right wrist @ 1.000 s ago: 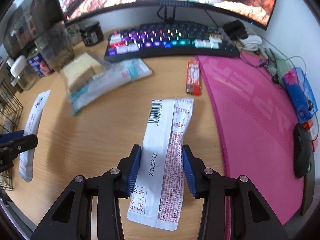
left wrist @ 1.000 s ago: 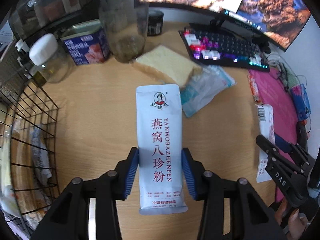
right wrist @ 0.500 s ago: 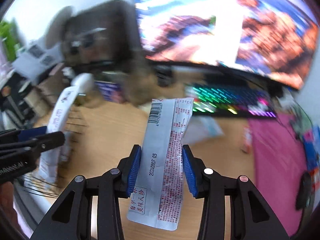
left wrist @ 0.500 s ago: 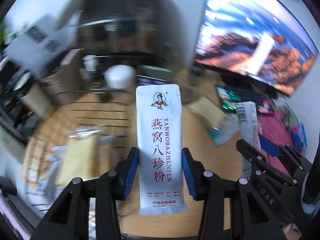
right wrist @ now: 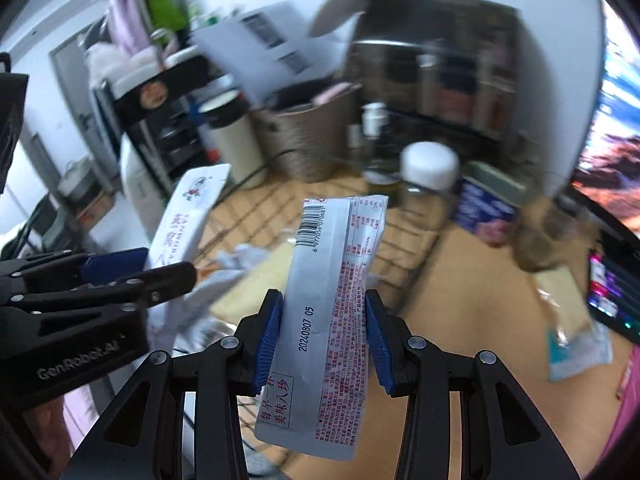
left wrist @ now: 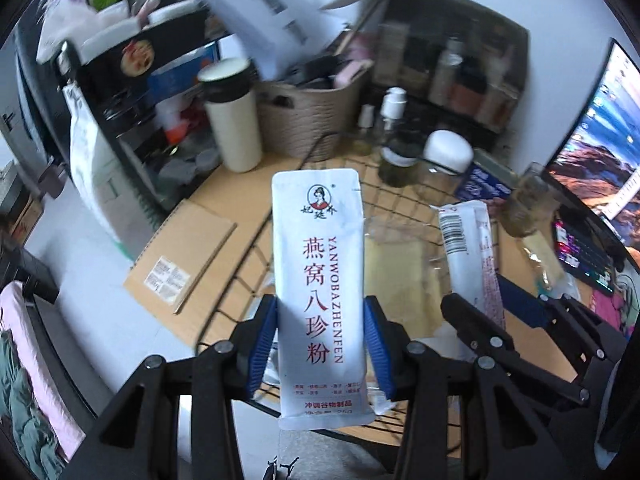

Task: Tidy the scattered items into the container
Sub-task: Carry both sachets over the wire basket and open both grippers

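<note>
My left gripper is shut on a long white sachet with red characters, held upright above the black wire basket. Just to its right, my right gripper holds a second sachet showing its barcode. In the right wrist view the right gripper is shut on that barcode sachet, over the wire basket. The left gripper is at the left with its white sachet. A bagged slice of bread lies inside the basket.
Behind the basket stand a white-lidded jar, a blue tin, a beige woven bin and a white flask. A cardboard box lies left. A monitor, a keyboard and another bread bag are right.
Both grippers have swung left from the middle of the desk to above the wire basket, rising and rolling a little, each still gripping its sachet.
</note>
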